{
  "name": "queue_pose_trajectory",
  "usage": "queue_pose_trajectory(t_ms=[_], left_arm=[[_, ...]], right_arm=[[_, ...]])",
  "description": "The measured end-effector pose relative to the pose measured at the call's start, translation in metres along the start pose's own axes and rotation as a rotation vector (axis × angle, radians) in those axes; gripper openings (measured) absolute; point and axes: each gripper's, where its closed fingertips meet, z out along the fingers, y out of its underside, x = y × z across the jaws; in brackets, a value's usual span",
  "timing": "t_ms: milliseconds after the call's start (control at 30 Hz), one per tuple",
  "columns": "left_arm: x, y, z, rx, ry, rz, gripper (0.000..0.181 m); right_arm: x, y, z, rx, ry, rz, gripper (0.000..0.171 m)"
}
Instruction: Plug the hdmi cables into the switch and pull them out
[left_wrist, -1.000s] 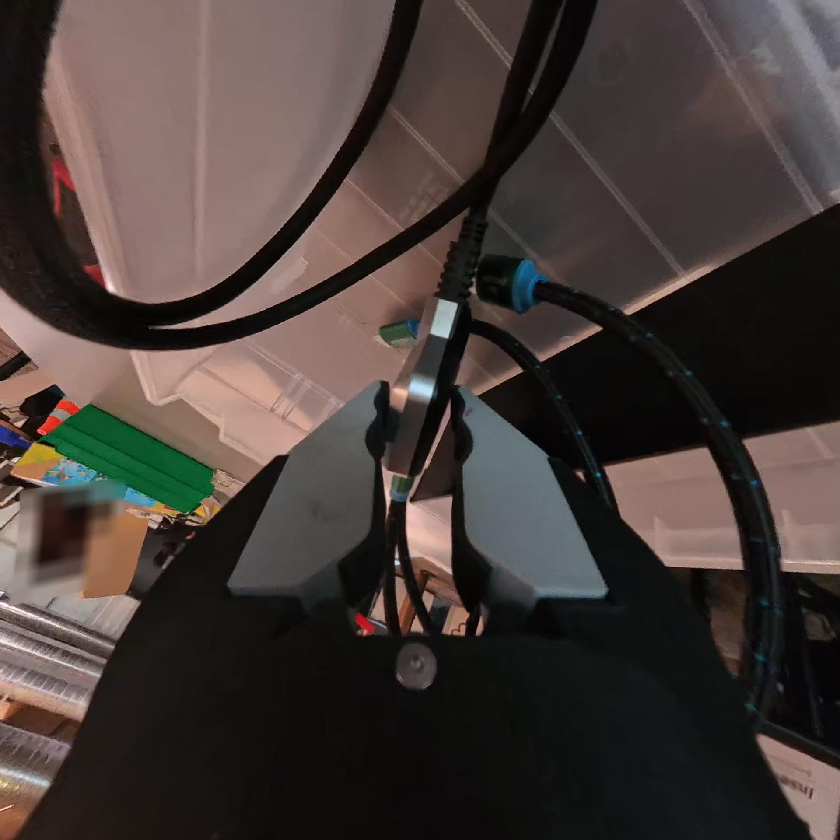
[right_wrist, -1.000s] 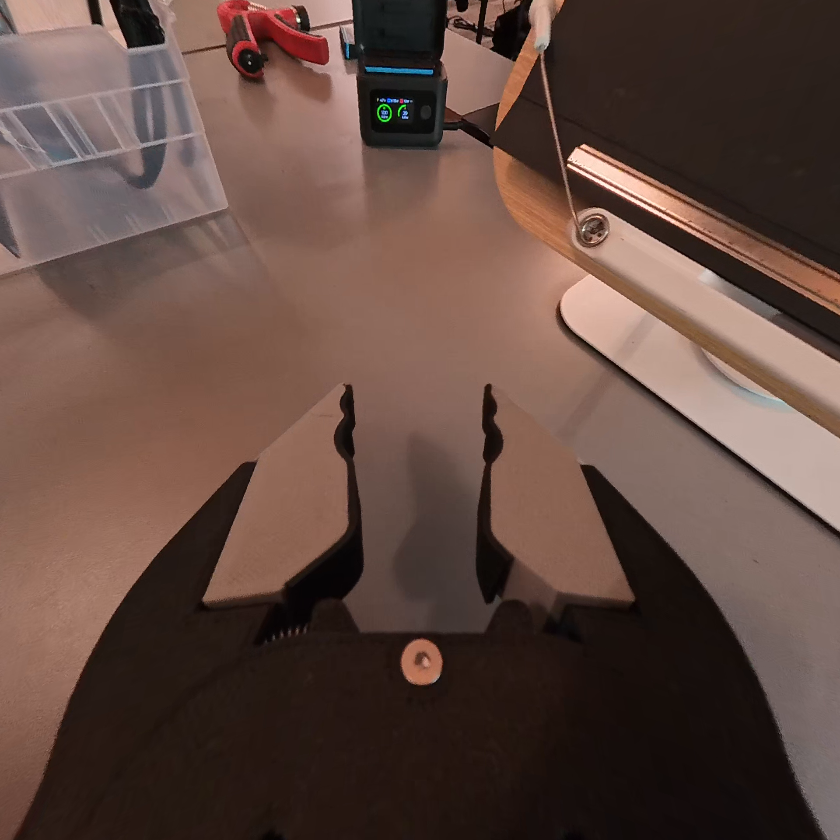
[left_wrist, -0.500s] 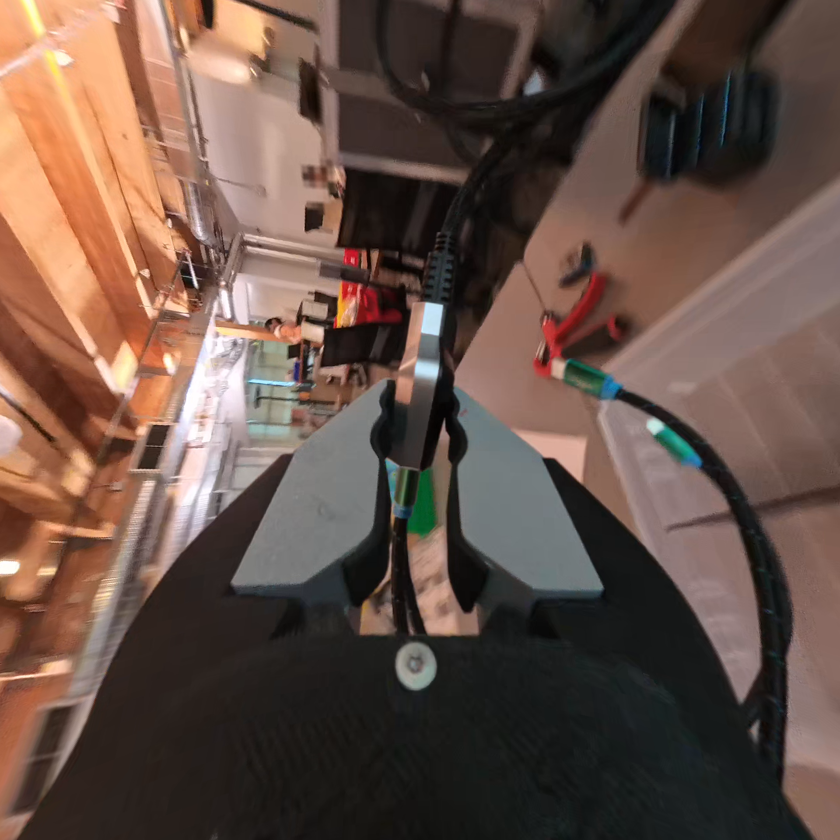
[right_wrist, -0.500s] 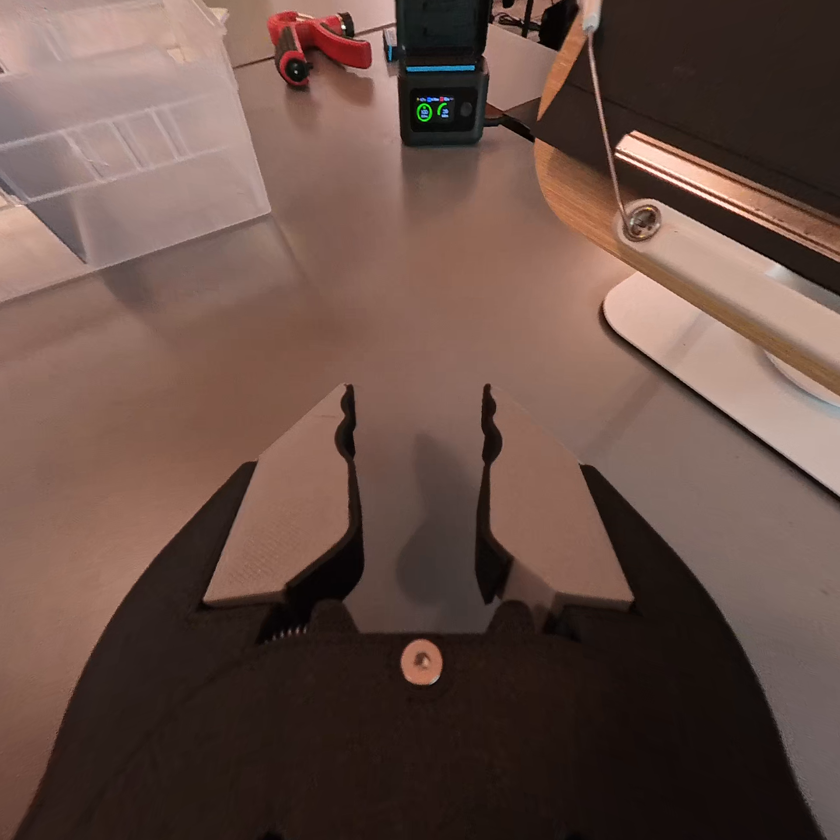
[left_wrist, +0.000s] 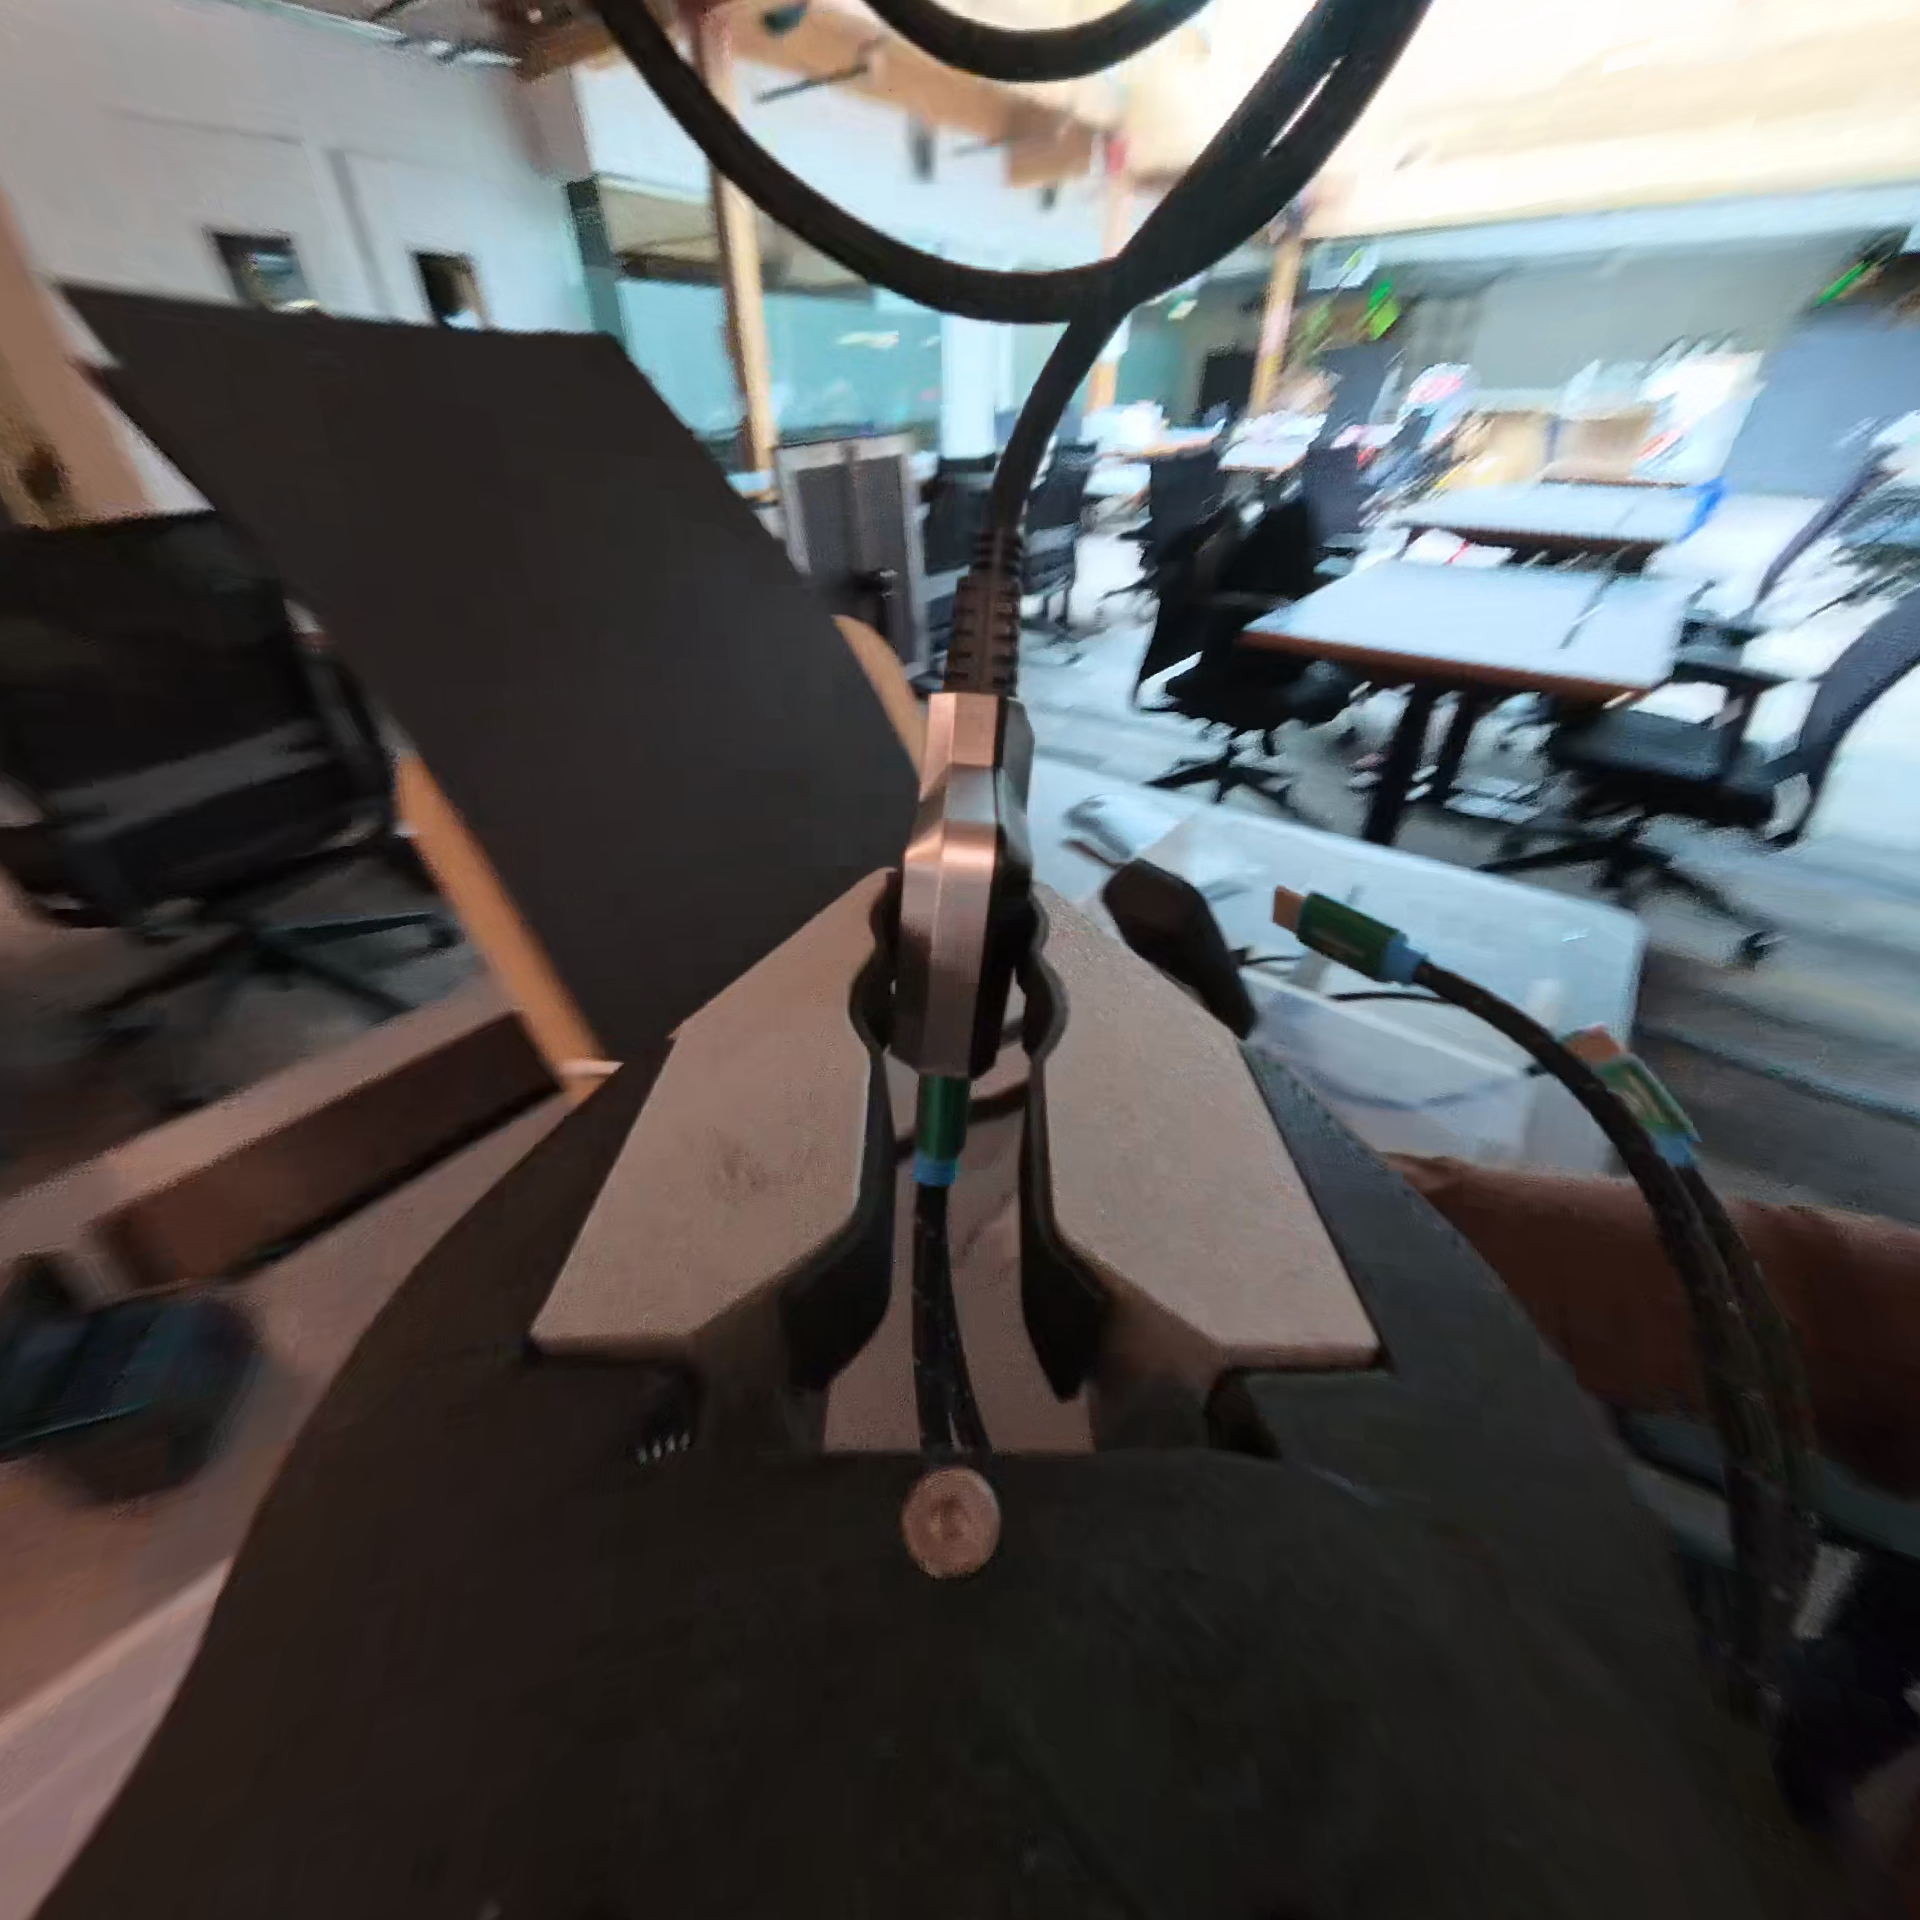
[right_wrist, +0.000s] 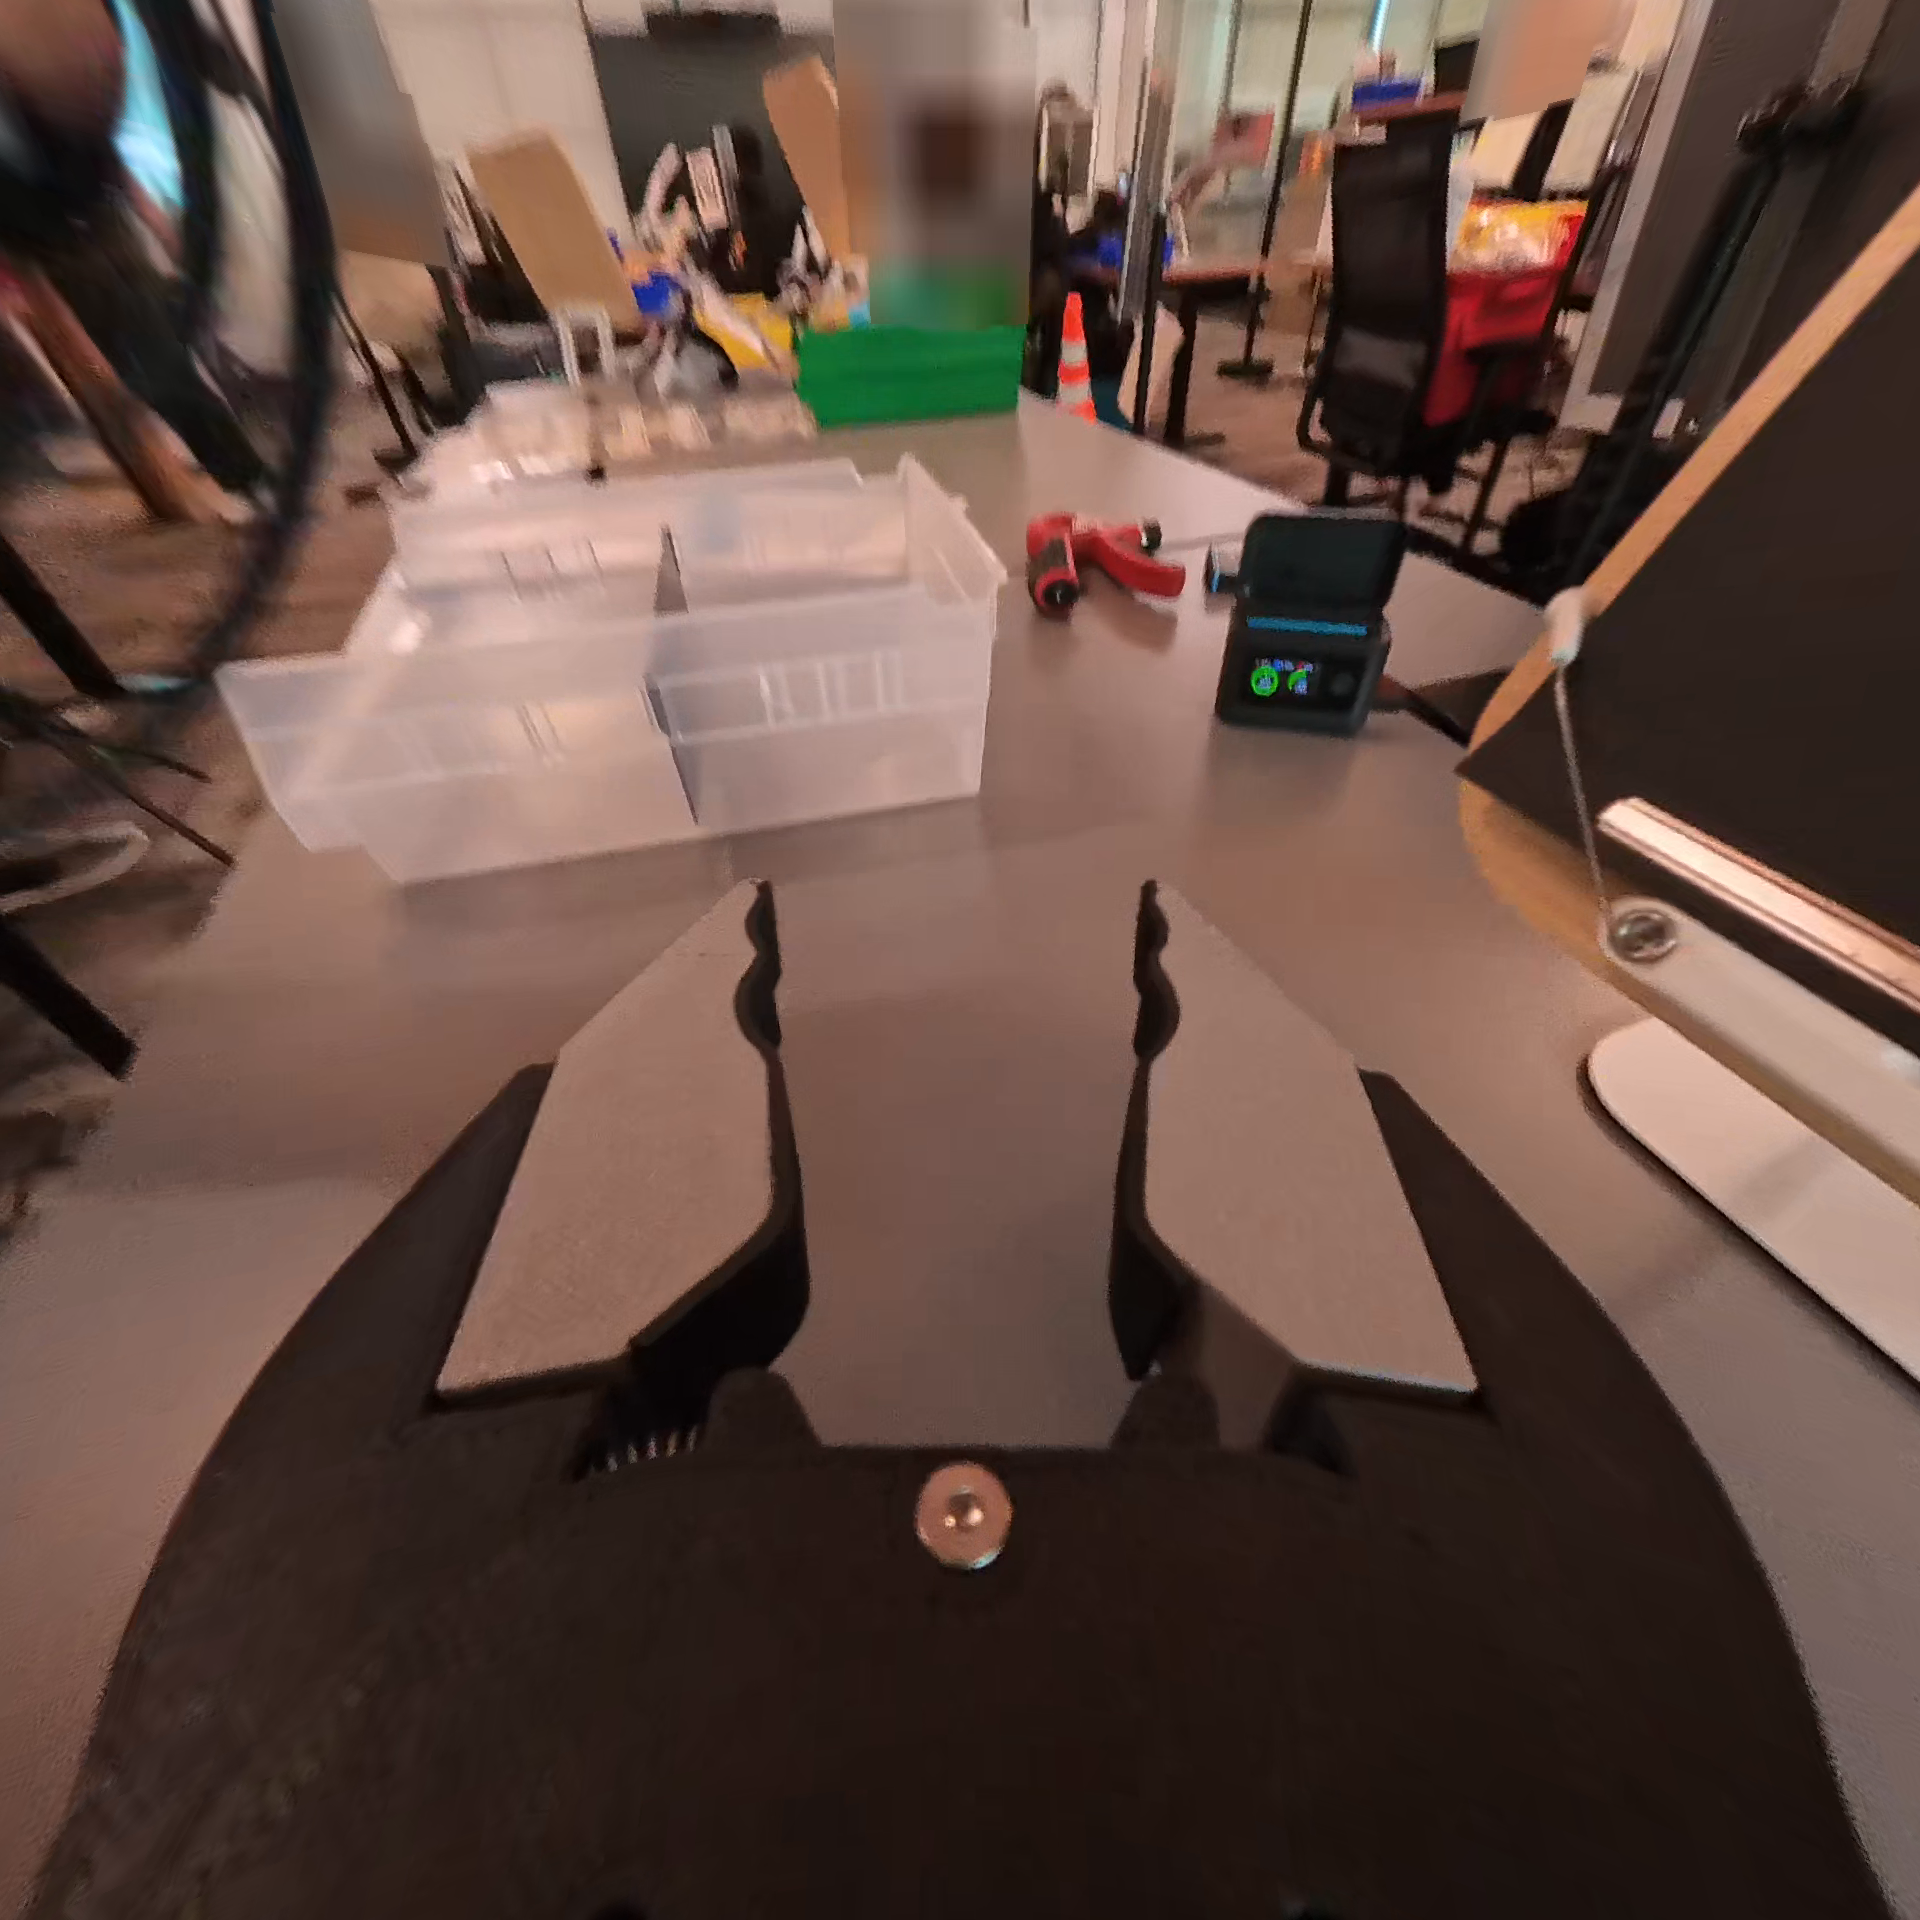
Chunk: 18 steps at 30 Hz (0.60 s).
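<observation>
My left gripper (left_wrist: 961, 925) is shut on a thin silver HDMI switch (left_wrist: 961, 862), held edge-on in the air. A black cable (left_wrist: 1013, 499) runs up out of its top end and loops overhead. A green-and-blue plug (left_wrist: 940, 1127) sits in its lower end between the jaws. Two loose braided cables hang to the right, their green plugs (left_wrist: 1340, 930) free in the air. My right gripper (right_wrist: 951, 987) is open and empty, low over the grey table (right_wrist: 1091, 831).
Clear plastic bins (right_wrist: 665, 665) stand on the table ahead of the right gripper. A red clamp (right_wrist: 1101, 561) and a small black device with a lit screen (right_wrist: 1304, 665) lie beyond. A dark panel on a white stand (right_wrist: 1766, 831) is at the right. The grippers' ends are close to 20 cm from one another.
The left gripper has swung round with the switch, from facing the bin to facing out over the room. The right gripper has tilted up and drawn back; it stays open.
</observation>
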Motion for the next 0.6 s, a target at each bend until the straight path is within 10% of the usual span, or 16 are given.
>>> queue_pose_trajectory(t_ms=[200, 467, 600], left_arm=[[0.013, 0.082, 0.042, 0.116, 0.146, -0.301, 0.018], [0.006, 0.144, 0.080, 0.048, 0.251, -0.464, 0.018], [-0.004, 0.161, 0.083, 0.024, 0.244, -0.334, 0.019]], right_arm=[[-0.010, -0.038, -0.041, 0.238, -0.201, 0.103, 0.082], [0.002, -0.042, -0.058, 0.287, -0.266, 0.198, 0.023], [0.008, -0.021, -0.047, 0.169, -0.295, 0.301, 0.022]])
